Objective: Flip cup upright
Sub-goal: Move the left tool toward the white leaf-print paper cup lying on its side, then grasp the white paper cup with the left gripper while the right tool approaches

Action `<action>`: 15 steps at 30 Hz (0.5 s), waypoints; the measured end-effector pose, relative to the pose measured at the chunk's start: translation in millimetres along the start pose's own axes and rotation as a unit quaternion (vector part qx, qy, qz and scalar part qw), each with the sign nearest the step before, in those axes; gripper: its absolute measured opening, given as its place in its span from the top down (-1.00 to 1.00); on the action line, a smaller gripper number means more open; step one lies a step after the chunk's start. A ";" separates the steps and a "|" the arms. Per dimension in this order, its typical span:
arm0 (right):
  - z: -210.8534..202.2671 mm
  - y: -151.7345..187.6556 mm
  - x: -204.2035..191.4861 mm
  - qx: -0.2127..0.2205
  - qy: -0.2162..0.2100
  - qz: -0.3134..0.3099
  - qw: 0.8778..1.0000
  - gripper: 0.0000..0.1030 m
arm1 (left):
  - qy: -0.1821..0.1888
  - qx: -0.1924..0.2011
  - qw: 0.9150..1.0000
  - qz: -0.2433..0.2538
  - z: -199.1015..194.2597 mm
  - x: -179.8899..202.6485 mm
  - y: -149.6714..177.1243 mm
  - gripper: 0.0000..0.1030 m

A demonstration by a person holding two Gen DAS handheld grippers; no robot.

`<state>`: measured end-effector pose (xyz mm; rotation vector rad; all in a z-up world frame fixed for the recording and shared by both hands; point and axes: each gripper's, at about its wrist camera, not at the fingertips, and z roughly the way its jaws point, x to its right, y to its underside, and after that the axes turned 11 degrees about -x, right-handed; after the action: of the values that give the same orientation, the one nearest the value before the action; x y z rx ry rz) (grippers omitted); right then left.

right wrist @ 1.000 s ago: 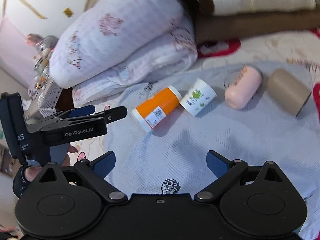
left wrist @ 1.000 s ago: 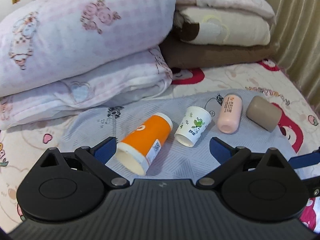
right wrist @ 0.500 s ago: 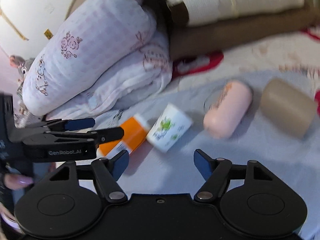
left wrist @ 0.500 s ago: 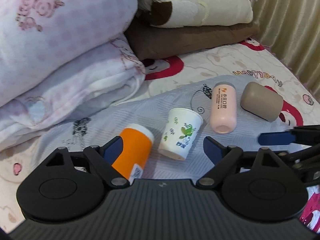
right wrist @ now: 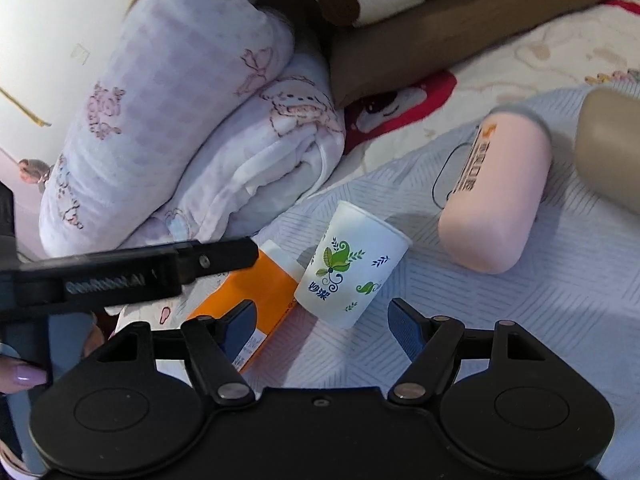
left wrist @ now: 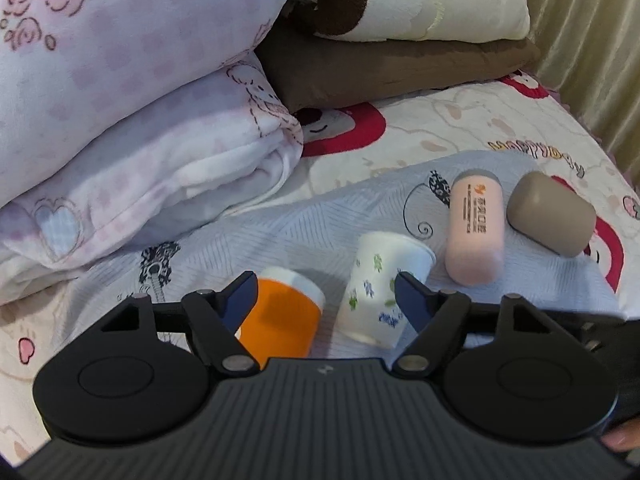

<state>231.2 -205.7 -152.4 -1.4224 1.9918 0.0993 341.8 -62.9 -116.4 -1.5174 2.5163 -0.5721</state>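
Several cups lie on their sides on a pale blue cloth point(left wrist: 280, 236) on the bed. An orange cup point(left wrist: 282, 316) lies leftmost, between my left gripper's point(left wrist: 326, 294) open fingers; it also shows in the right wrist view point(right wrist: 256, 300). A white cup with green leaves point(left wrist: 380, 284) lies beside it, just beyond my open right gripper point(right wrist: 322, 320), as the right wrist view shows point(right wrist: 352, 268). A pink cup point(left wrist: 474, 228) and a taupe cup point(left wrist: 550, 218) lie further right. The left gripper's arm point(right wrist: 132, 274) crosses the right wrist view.
Folded pink-and-white quilts point(left wrist: 132, 120) are stacked at the left. Brown and cream blankets point(left wrist: 400, 48) are piled at the back. A beige curtain point(left wrist: 592, 40) hangs at the right. The bed sheet point(left wrist: 460, 128) has a red cartoon print.
Both grippers have moved forward and down toward the cups. The orange cup now sits between my left fingers and the leaf cup is close ahead of my right gripper.
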 end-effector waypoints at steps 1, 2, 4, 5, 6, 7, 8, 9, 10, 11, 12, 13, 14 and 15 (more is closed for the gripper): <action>5.6 -1.6 -0.6 0.002 -0.002 0.005 1.000 -0.50 | -0.001 -0.002 1.000 -0.001 2.9 -1.0 -3.8 -0.41; 9.6 -2.4 -0.3 0.005 -0.004 0.008 1.000 -0.50 | 0.000 -0.007 1.000 -0.004 6.3 -2.5 -7.4 -0.41; 18.7 -3.2 -0.8 0.015 0.004 0.019 1.000 -0.51 | 0.006 -0.012 1.000 -0.013 10.7 -5.1 -10.3 -0.41; 22.5 -3.8 -0.1 0.020 0.007 0.026 0.999 -0.53 | 0.011 -0.015 1.000 -0.017 11.9 -5.9 -9.8 -0.40; 26.2 -4.2 1.1 0.025 0.010 0.033 0.999 -0.54 | 0.015 -0.017 1.000 -0.019 12.1 -6.4 -8.3 -0.37; 30.9 -4.8 3.3 0.029 0.012 0.045 0.998 -0.56 | 0.019 -0.015 0.999 -0.023 11.1 -7.2 -6.1 -0.36; 35.0 -6.2 6.2 0.027 0.008 0.054 0.998 -0.59 | 0.024 -0.012 0.999 -0.028 9.4 -8.7 -3.4 -0.37; 41.0 -9.2 10.8 0.017 0.000 0.067 0.998 -0.59 | 0.028 -0.009 0.999 -0.032 7.7 -10.2 -1.3 -0.37; 46.0 -11.7 15.8 0.008 -0.001 0.085 0.996 -0.59 | 0.030 -0.007 0.999 -0.036 6.2 -11.6 0.2 -0.37; 48.7 -13.2 20.6 0.005 -0.004 0.102 0.995 -0.59 | 0.030 -0.006 0.999 -0.039 5.3 -12.7 0.9 -0.37; 51.4 -14.3 25.9 0.002 -0.017 0.120 0.993 -0.59 | 0.028 -0.008 0.999 -0.039 4.5 -12.9 1.3 -0.37; 53.5 -14.7 28.9 -0.001 -0.028 0.129 0.991 -0.59 | 0.024 -0.008 0.999 -0.038 3.3 -12.8 1.5 -0.37; 54.8 -14.2 30.5 0.000 -0.034 0.135 0.990 -0.59 | 0.022 -0.008 0.999 -0.036 1.9 -12.4 1.6 -0.37; 55.8 -14.0 31.0 0.001 -0.036 0.138 0.990 -0.59 | 0.021 -0.007 0.999 -0.037 0.1 -11.9 1.9 -0.37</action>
<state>264.5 -212.5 -208.3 -1.1183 2.1148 0.2665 345.9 -51.7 -118.1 -1.6250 2.5084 -0.6042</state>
